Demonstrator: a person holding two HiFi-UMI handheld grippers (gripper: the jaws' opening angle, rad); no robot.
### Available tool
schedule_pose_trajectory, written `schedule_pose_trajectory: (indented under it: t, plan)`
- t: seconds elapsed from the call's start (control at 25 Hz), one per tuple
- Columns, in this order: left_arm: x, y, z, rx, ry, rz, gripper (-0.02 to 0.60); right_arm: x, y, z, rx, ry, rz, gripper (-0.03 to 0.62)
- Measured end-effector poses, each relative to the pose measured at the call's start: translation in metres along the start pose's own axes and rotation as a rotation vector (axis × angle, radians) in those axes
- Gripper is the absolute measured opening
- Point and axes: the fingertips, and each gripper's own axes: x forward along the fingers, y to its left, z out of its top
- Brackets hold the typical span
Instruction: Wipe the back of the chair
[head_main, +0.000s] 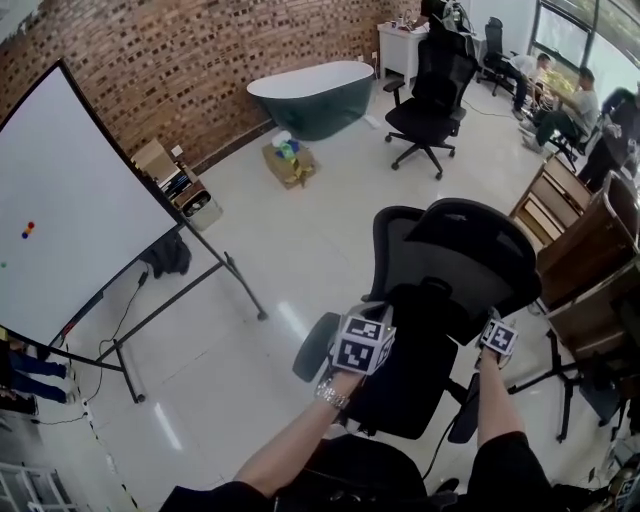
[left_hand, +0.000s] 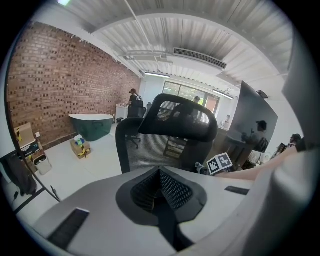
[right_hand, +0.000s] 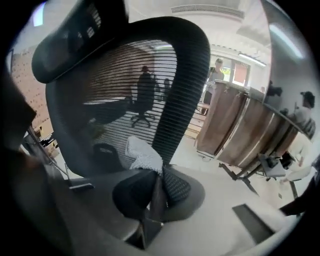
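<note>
A black mesh office chair (head_main: 455, 265) stands right in front of me, its back towards me. In the right gripper view its mesh back (right_hand: 125, 85) fills the picture close ahead. My right gripper (right_hand: 159, 172) is shut on a white cloth (right_hand: 143, 155), which bunches out past the jaws close to the mesh. In the head view that gripper (head_main: 497, 336) is at the chair back's right edge. My left gripper (head_main: 363, 342) is held at the chair's left side, a little way off it. Its jaws (left_hand: 160, 175) are shut with nothing between them, and the chair (left_hand: 170, 135) stands ahead of them.
A whiteboard on a wheeled stand (head_main: 70, 200) stands to the left. Farther off are a dark green bathtub (head_main: 310, 95), a cardboard box (head_main: 288, 162) and a second black office chair (head_main: 430, 100). Wooden furniture (head_main: 580, 240) is close on the right. People sit at the back right (head_main: 570, 105).
</note>
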Motion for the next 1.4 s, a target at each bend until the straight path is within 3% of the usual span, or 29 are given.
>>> schedule_pose_trajectory:
  t: [0.08,0.32,0.44,0.56,0.68,0.8,0.96,1.04,1.12,1.16,1.32,1.4]
  plan:
    - [0.0,0.003,-0.002,-0.009,0.001,0.008,0.002,0.0,0.037,-0.007,-0.018,-0.009,0.05,0.015]
    - [-0.012,0.006,-0.006,-0.008,0.003,0.032,0.003,0.018,0.213,-0.021,-0.089,-0.017,0.28,0.015]
    - [-0.028,0.012,-0.008,-0.006,-0.006,0.062,0.002,0.028,0.271,-0.011,-0.12,-0.033,0.329,0.015]
    - [-0.055,0.03,-0.018,-0.015,0.004,0.107,0.002,0.038,0.301,-0.011,-0.189,-0.016,0.343,0.015]
    - [-0.073,0.044,-0.027,-0.029,0.007,0.145,0.002,0.048,0.274,-0.007,-0.261,-0.019,0.29,0.015]
    - [-0.079,0.056,-0.028,-0.043,0.005,0.163,0.002,0.044,0.23,-0.003,-0.252,-0.035,0.247,0.015]
    - [-0.077,0.056,-0.021,-0.049,-0.013,0.145,0.002,0.039,0.134,-0.005,-0.111,-0.044,0.087,0.015]
    - [-0.071,0.048,-0.02,-0.043,-0.019,0.121,0.002,0.03,0.076,-0.021,-0.017,0.015,-0.003,0.015]
    - [-0.064,0.04,-0.021,-0.033,-0.016,0.093,0.002,0.021,0.033,-0.043,0.093,0.097,-0.039,0.015]
    - [-0.061,0.035,-0.021,-0.027,-0.012,0.079,0.002,0.015,0.014,-0.043,0.108,0.088,-0.058,0.015]
    - [-0.048,0.015,-0.027,0.008,0.007,0.03,0.002,-0.011,-0.02,-0.028,0.005,-0.015,-0.068,0.015]
    - [-0.039,0.002,-0.027,0.022,0.012,0.0,0.002,-0.034,-0.021,-0.035,0.004,0.021,-0.097,0.015]
